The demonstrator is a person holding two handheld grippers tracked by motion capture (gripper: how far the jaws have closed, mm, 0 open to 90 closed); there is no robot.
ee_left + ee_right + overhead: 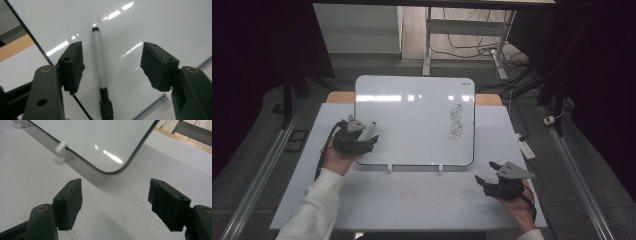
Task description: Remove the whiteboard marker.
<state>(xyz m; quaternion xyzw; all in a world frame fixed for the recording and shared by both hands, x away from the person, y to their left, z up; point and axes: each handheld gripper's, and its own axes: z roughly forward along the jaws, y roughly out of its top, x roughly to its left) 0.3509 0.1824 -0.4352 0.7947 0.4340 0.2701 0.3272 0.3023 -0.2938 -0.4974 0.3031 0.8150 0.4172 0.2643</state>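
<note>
The left gripper [111, 67] hangs open around the marker [100, 67] on the whiteboard [412, 125], seemingly to grab it, while the right gripper [115, 205] waits open.

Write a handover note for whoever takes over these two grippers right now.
Left gripper: open, jaws either side of the marker on the whiteboard's left part, not clamped.
Right gripper: open, holding nothing, over the table mat off the board's near right corner.
Done: black scribble on the board's right side.
Left: probably close on the marker and lift; the scribble is not yet erased.
</note>
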